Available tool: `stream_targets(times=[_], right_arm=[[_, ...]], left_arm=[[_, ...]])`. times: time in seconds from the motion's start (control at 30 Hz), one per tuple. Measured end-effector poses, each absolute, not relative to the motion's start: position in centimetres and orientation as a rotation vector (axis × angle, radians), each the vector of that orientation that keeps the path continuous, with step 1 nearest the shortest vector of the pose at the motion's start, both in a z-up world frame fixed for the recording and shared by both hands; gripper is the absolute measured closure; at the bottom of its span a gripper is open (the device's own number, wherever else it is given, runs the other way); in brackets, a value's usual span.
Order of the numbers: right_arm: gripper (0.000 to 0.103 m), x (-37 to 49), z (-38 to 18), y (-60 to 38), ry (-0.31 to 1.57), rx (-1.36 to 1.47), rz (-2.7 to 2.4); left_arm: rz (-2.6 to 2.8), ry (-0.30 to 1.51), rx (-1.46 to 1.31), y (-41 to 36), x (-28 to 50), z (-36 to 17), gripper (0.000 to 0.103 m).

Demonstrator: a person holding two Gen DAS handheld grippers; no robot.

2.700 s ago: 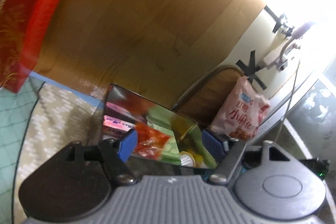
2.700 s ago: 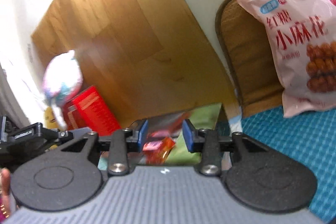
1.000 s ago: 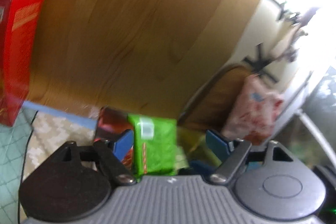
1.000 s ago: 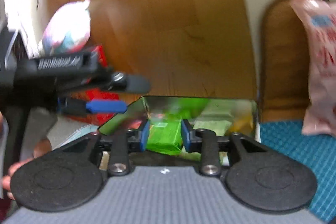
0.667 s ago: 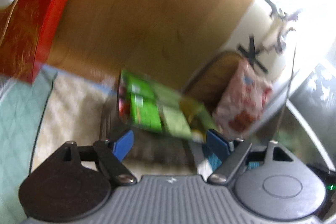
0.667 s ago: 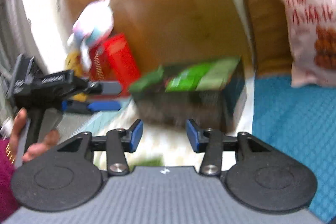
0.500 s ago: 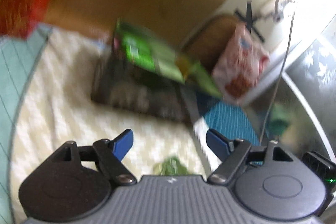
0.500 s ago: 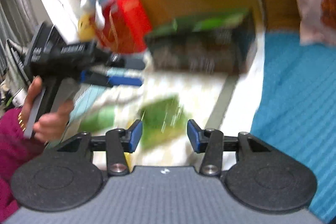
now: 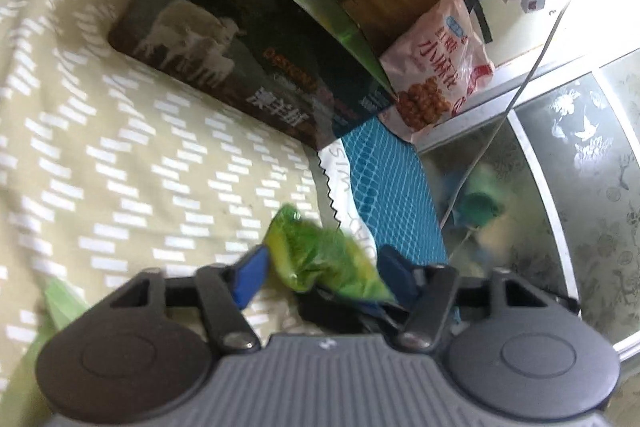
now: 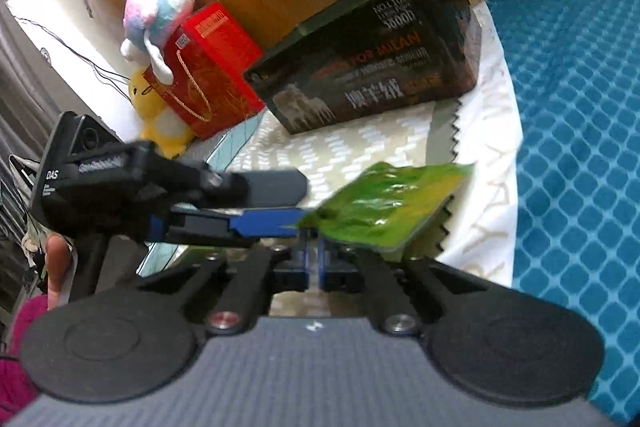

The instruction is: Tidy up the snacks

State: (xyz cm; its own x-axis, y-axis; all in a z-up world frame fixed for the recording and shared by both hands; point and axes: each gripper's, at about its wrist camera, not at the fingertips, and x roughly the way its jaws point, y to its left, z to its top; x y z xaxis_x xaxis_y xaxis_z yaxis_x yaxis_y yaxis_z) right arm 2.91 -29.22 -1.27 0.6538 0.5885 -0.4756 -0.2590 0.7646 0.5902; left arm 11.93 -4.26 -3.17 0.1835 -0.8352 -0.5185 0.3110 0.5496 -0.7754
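A green snack packet (image 10: 388, 211) is pinched at its near edge by my right gripper (image 10: 314, 261), whose blue pads are nearly together on it. The same packet (image 9: 320, 255) lies between the wide-open fingers of my left gripper (image 9: 324, 279), which is not closed on it. In the right wrist view the left gripper's blue finger (image 10: 268, 221) reaches in from the left and touches the packet's corner. The dark open box (image 10: 372, 67) holding snacks stands behind on the patterned mat; it also shows in the left wrist view (image 9: 248, 43).
A red gift box (image 10: 204, 67) with plush toys (image 10: 156, 3) stands left of the dark box. A pink snack bag (image 9: 436, 67) leans on a wooden board at the back. A blue quilted mat (image 10: 580, 147) lies right. Another green packet (image 9: 60, 303) lies at the mat's near left.
Both grippers pulled back from the dark box and dropped toward the mat. My right gripper closed on the green packet; my left gripper came in around it, still open.
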Motion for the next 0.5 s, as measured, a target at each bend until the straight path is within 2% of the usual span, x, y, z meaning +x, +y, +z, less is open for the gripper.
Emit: stream_targets(times=[0.17,0.23,0.37,0.47,0.5], right_arm=[[0.099,2.5,0.6,-29.0,0.627,0.398,0.515],[0.094,3.0,0.4,-29.1,0.671,0.417,0.533],[0.092,2.8,-0.9,-30.4,0.731,0.494,0.522],[0.083,1.8,-1.7,-32.3,0.735,0.577,0.491],[0.071,1.5,-1.9,-33.2,0.732,0.623,0.479]], left_arm=[[-0.878,1.083,-0.576,-4.4,12.2,-2.2,0.054],[-0.878,1.071,-0.578,-4.6,12.6,-1.7,0.053],[-0.858,1.084,-0.578,-5.0,13.4,-1.9,0.050],[-0.858,1.098,-0.587,-5.5,13.7,-2.4,0.050],[-0.860,1.097,-0.588,-5.6,13.7,-2.5,0.050]])
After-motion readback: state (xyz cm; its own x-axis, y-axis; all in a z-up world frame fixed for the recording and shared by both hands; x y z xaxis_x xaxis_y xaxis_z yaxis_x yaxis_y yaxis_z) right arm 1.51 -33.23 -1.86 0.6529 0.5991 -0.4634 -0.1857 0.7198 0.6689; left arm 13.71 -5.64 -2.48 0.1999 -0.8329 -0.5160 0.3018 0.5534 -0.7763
